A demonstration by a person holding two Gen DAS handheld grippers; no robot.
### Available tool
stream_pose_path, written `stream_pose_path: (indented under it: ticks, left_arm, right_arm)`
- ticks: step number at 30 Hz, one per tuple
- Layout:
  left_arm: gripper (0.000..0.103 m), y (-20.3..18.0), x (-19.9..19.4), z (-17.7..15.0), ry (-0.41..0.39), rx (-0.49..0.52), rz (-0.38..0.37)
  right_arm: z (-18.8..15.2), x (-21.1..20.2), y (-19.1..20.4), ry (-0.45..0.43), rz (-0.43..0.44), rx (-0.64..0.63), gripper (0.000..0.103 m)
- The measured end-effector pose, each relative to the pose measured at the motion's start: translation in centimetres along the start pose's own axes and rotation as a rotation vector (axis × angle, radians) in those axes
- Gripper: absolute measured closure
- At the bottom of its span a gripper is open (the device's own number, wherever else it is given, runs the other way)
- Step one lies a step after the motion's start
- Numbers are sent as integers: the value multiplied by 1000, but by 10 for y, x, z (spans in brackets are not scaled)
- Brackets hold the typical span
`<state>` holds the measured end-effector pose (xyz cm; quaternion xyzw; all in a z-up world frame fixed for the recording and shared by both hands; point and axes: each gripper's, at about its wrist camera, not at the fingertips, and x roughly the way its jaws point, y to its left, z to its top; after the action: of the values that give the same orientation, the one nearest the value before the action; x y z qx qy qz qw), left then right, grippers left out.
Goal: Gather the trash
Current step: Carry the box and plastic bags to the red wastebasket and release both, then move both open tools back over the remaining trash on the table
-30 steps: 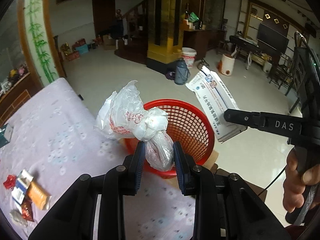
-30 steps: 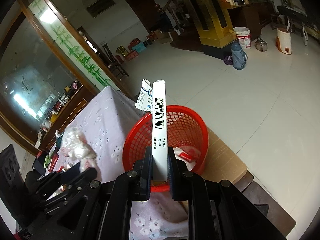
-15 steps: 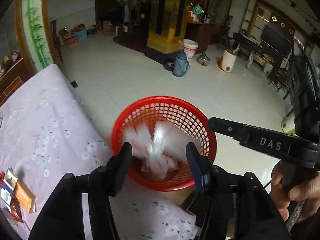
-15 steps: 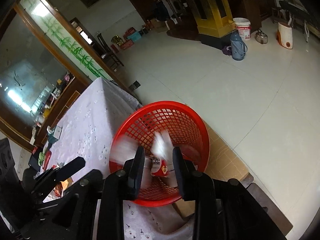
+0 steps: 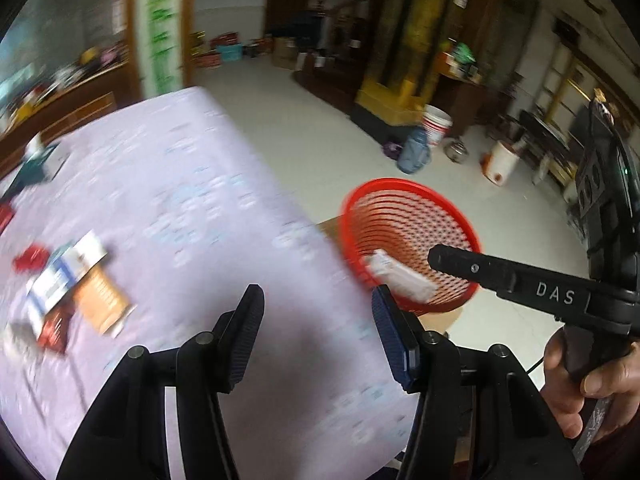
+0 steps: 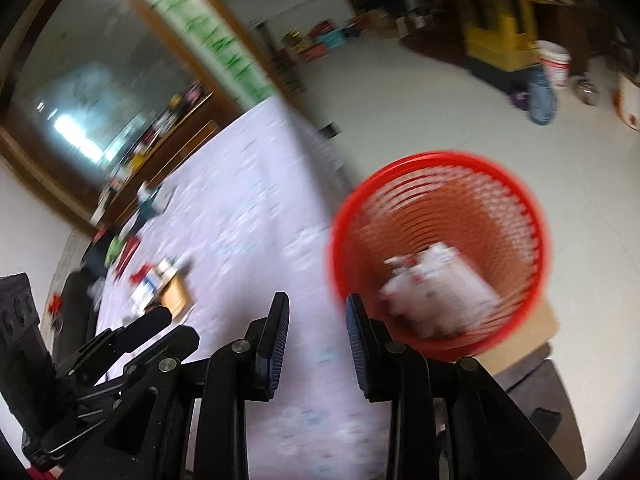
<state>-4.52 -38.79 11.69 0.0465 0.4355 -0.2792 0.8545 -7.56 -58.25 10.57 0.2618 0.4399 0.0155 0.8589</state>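
Observation:
A red mesh basket (image 5: 404, 200) (image 6: 440, 162) stands off the table's right edge, with a white box (image 5: 400, 276) and a white plastic bag (image 6: 404, 292) lying inside. My left gripper (image 5: 318, 338) is open and empty over the lilac tablecloth (image 5: 180, 200). My right gripper (image 6: 316, 338) is also open and empty, just left of the basket. Several small packets (image 5: 68, 276) (image 6: 160, 280) lie in a loose pile at the table's left. Both views are blurred by motion.
A hand (image 5: 592, 372) holds the right gripper's handle at the right of the left wrist view. Cardboard (image 6: 524, 344) lies under the basket. A blue jug (image 5: 414, 154) and white buckets (image 5: 436, 124) stand on the tiled floor beyond. Clutter sits at the table's far left end.
Both grippers opened and dropped the plastic bag and the white box into the basket. Both have since swung left towards the table, so the basket now sits to the right.

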Motion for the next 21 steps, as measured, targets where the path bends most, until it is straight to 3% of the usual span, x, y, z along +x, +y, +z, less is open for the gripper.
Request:
stream_pose_path:
  ticks: [7,14,21]
  left_arm:
    - [48,89,-50,-42,-24,-188,120]
    - [48,179,-94,-90,-51,-399,221]
    - [48,239,-121,-117,-62,-515,297]
  right_arm:
    - [-20,48,81,124,110,-114,71]
    - [-35,86,164,205,172,-237,64]
    - [-5,127,231,227,197,-341,64]
